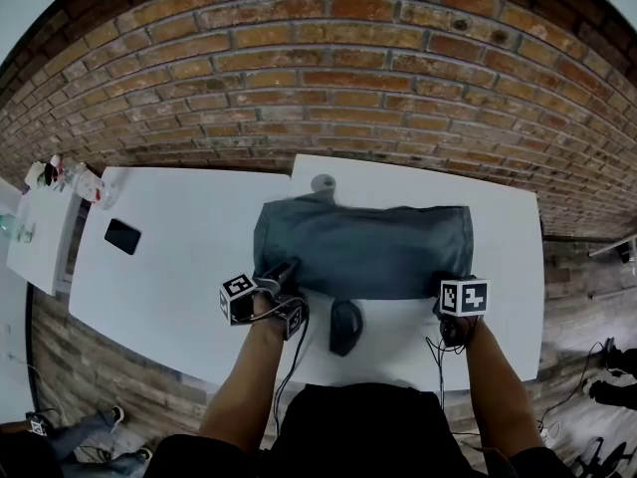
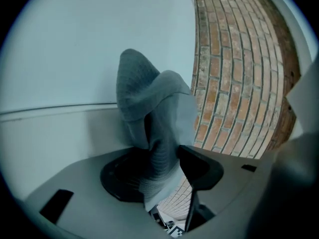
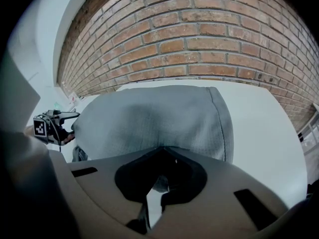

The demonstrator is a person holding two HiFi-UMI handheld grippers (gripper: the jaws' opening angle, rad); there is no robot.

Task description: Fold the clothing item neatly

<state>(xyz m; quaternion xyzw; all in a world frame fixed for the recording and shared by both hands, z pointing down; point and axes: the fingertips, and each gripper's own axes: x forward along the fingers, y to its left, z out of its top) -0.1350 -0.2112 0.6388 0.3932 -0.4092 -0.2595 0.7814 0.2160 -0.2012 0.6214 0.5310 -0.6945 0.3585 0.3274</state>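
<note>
nearest the person, one dark rounded object [image 1: 345,327] lies on the white table [image 1: 199,277] between the two forearms, clear of the cloth. just beyond it, the left gripper [image 1: 284,273] and the right gripper [image 1: 448,303] sit at the near corners of the one grey garment [image 1: 363,247].

the garment is already a flat band. its long axis runs left to right and its bulk lies away from the fingers, towards the wall. each hand is about as near to its own corner, so any fold of the near edge over the far edge would probably need both to move together.

the left gripper's jaws stand wide, with a thick bunch of cloth filling the gap and seemingly pinched. the right gripper's jaws are pressed together on a thin bit of the edge.

further off are one black phone [image 1: 122,235] at the left and one small grey round thing [image 1: 322,182] behind the band, then the brick wall [image 1: 328,68].
</note>
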